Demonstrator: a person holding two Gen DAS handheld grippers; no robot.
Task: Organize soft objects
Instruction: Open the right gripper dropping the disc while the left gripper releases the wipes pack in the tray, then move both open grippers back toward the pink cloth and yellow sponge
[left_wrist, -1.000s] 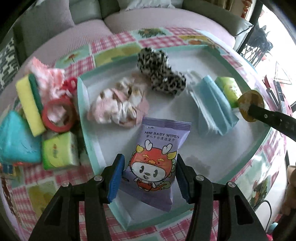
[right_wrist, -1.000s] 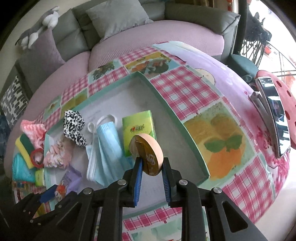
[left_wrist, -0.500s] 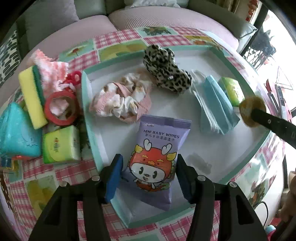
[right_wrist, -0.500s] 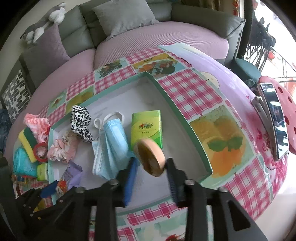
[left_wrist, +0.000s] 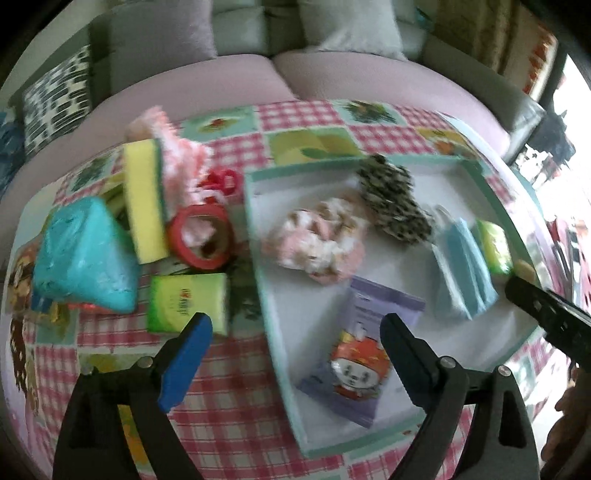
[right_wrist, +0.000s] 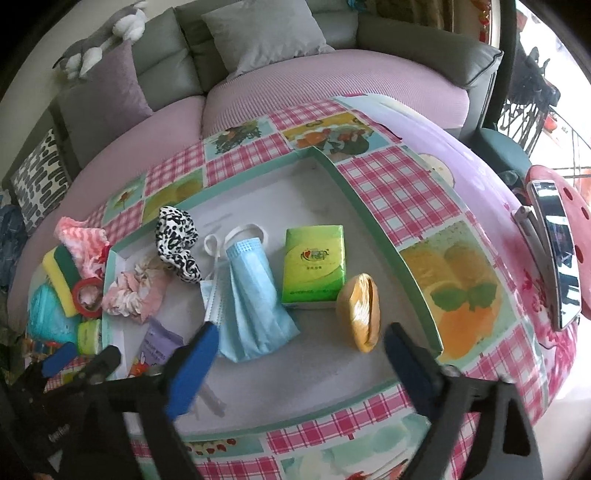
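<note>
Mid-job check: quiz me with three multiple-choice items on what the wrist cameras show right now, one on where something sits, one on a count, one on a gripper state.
1. Where does the round tan puff lie?
A. On the sofa
B. In the tray, beside the green tissue pack
C. Between the right gripper's fingers

2. How many hair scrunchies lie in the tray?
A. One
B. Two
C. Four

3. What state is the left gripper in?
A. Open, holding nothing
B. Shut on the wipes packet
C. Shut on the sponge

Answers:
1. B: the puff rests on the tray floor next to the green tissue pack, clear of the open right gripper.
2. B: a leopard-print scrunchie and a pink floral scrunchie.
3. A: its fingers are spread wide, with the wipes packet lying free in the tray.
</note>
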